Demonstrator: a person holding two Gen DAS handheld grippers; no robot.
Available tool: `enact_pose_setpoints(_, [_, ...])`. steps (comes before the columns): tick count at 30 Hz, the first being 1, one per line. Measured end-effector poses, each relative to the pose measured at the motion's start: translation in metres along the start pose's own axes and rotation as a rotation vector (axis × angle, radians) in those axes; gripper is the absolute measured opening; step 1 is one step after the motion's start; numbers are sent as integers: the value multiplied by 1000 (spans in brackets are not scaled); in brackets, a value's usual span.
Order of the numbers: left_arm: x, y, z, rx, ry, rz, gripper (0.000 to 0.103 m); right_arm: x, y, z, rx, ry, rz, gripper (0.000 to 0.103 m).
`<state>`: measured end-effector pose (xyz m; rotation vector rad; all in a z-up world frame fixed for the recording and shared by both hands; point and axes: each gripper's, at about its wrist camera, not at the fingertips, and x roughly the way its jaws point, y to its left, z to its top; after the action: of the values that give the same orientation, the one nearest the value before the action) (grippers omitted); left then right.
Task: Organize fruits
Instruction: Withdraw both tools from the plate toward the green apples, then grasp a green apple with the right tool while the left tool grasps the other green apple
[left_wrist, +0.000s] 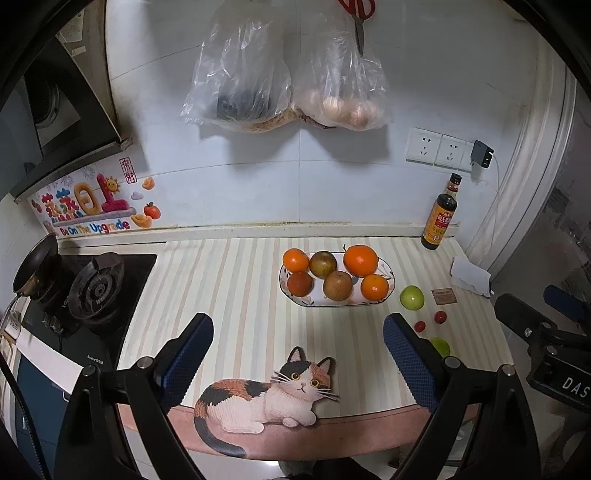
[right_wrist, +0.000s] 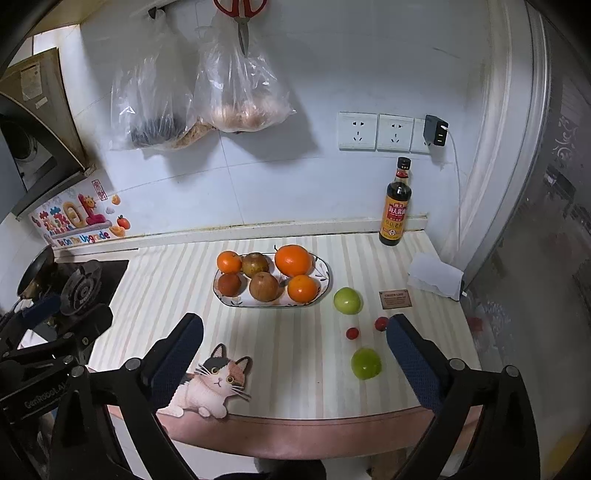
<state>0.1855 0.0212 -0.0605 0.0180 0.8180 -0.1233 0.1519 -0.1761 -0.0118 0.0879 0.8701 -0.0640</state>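
Counter: striped mat (right_wrist: 295, 350) over the worktop, with a cat-shaped mat (left_wrist: 269, 395) at the near edge.
Stove: gas burner (left_wrist: 98, 288) at far left, with a small black pan (left_wrist: 35, 266) beside it.
Wall items: two plastic bags (left_wrist: 288, 74) and red-handled scissors (right_wrist: 240, 14) hanging above the counter; sockets with a charger (right_wrist: 436, 129) plugged in.
Plate: oval dish (right_wrist: 325, 280) mid-counter, holding three oranges, a darker orange fruit and two brown fruits.
Sauce bottle: dark bottle (right_wrist: 395, 203) upright at the back wall, right of the plate.
Tissue: white paper (right_wrist: 434, 275) near the right corner, a small brown card (right_wrist: 395, 298) beside it.
Loose fruit: green apple (right_wrist: 347, 301) just right of the plate; second green fruit (right_wrist: 365, 363) nearer the edge; two small red fruits (right_wrist: 352, 333) between them, all apart.
Left gripper (left_wrist: 297, 354): over the near edge, fingers spread wide, holding nothing.
Right gripper (right_wrist: 295, 354): level above the near edge, fingers spread wide, holding nothing.
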Motion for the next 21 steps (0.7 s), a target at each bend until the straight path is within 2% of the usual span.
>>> enact_pose_setpoints(2, [1, 1, 0, 1, 9, -12, 102, -1, 3, 0, -2, -6, -7, 102])
enact_pose_setpoints(12, [11, 0, 5, -23, 11, -4, 103, 5, -10, 1, 46, -26, 6, 102])
enact_pose_setpoints(16, [31, -12, 11, -17, 33, 16, 103, 24, -39, 5, 104, -14, 26, 102])
enact_pose_setpoints(19, [53, -26, 13, -3, 57, 41, 103, 57, -73, 3, 158, 42, 28, 102])
enact_pose_setpoints(21, [75, -40, 13, 19, 89, 64, 103, 89, -96, -4, 172, 99, -12, 102])
